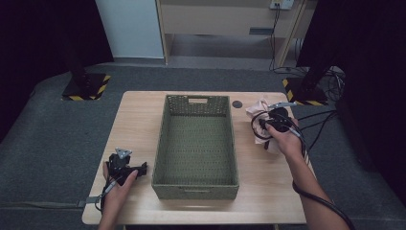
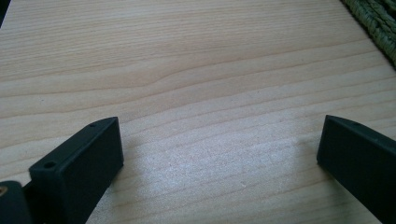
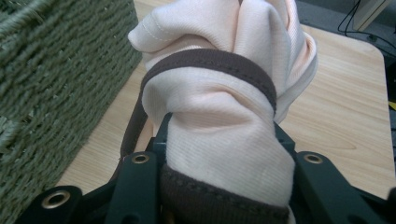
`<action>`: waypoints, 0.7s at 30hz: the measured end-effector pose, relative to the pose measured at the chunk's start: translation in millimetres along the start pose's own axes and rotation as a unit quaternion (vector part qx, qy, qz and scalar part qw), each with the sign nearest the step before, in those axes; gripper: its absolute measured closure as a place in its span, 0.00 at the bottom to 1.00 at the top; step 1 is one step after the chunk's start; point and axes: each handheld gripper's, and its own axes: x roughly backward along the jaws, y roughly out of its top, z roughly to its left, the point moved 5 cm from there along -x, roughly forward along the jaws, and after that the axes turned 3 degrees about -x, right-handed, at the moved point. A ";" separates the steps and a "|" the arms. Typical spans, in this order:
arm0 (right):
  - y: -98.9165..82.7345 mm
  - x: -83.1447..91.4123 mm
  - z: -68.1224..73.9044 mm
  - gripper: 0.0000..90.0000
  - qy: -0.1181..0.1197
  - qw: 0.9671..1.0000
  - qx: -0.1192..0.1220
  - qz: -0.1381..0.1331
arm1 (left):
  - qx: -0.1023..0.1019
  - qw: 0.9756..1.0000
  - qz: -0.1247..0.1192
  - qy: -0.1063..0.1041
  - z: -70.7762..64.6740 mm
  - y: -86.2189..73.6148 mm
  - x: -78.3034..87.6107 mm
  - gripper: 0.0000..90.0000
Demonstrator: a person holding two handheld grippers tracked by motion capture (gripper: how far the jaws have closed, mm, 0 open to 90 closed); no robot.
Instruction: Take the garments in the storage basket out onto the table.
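A green woven basket (image 1: 196,143) sits in the middle of the light wooden surface (image 1: 139,120), long side running away from the person, with a handle slot cut in its far end wall and another in its near end wall. Its inside is bare down to the woven floor. No label or writing can be read on the basket or the cloth.

To the right of the basket, near the far right corner of the surface, the right tongs (image 1: 268,125) are closed tight on a bunched pale pink cloth with dark brown trim (image 1: 259,109). In the right gripper view the cloth (image 3: 219,116) bulges up between the two black jaws, pinched at its lower part, with a brown band looping across the bundle and a brown hem at the bottom; the basket's side wall (image 3: 56,84) stands just to the left of it. The cloth lies outside the basket, over the surface beside the basket's right wall.

The left tongs (image 1: 139,168) rest at the near left of the surface, just beside the basket's near left corner, held by the person's left hand (image 1: 116,184). In the left gripper view the jaws stand wide apart with only bare wood grain between them, and a corner of the basket (image 2: 376,21) shows at the top right.

A small dark round disc (image 1: 237,104) lies on the surface beyond the basket's far right corner.
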 end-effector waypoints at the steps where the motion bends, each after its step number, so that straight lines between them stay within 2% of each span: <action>1: -1.2 -1.4 -0.2 0.66 -0.001 1.000 0.000 0.001 | 0.000 1.000 0.000 0.000 0.0 0.0 0.0 0.00; 9: -13.6 -12.6 1.7 0.66 -0.001 1.000 -0.004 0.013 | 0.000 1.000 0.000 0.000 0.0 0.0 0.0 0.00; 21: -20.1 -20.9 6.6 0.65 -0.001 1.000 0.000 0.019 | 0.000 1.000 0.000 0.000 0.0 0.0 0.0 0.00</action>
